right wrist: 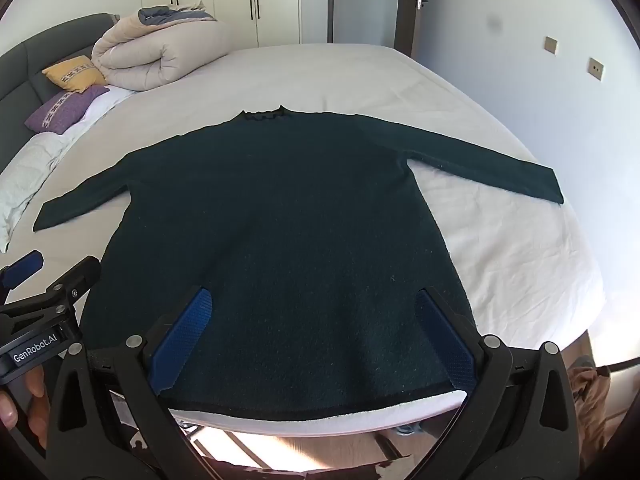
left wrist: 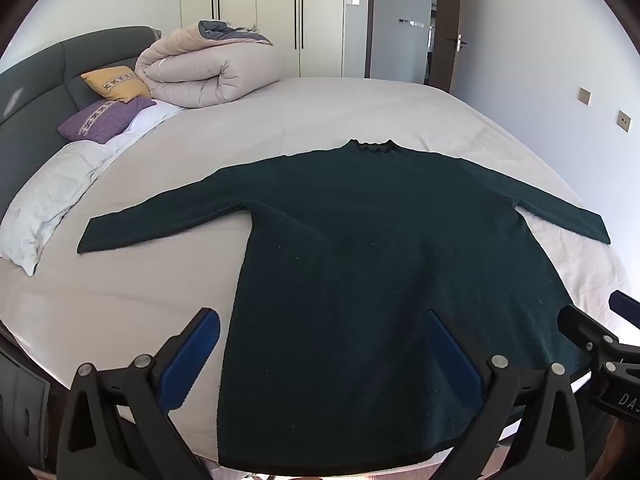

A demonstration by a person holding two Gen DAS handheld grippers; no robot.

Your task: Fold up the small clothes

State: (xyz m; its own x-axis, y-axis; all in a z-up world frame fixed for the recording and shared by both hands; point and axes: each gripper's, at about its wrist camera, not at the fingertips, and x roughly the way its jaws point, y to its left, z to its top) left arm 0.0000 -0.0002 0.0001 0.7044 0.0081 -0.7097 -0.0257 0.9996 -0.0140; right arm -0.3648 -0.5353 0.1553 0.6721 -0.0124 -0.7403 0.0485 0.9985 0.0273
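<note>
A dark green long-sleeved sweater (left wrist: 360,248) lies flat on the bed, collar away from me, both sleeves spread out; it also shows in the right wrist view (right wrist: 280,220). My left gripper (left wrist: 324,320) is open, hovering above the sweater's lower left part near the hem, holding nothing. My right gripper (right wrist: 316,300) is open above the lower right part of the hem, holding nothing. The right gripper also shows at the right edge of the left wrist view (left wrist: 592,320), and the left gripper at the left edge of the right wrist view (right wrist: 56,264).
The bed (left wrist: 320,104) has a pale sheet. A rolled duvet (left wrist: 200,76), a yellow cushion (left wrist: 116,84), a purple cushion (left wrist: 104,118) and a white pillow (left wrist: 48,200) lie by the grey headboard at left. Wardrobes and a door stand behind.
</note>
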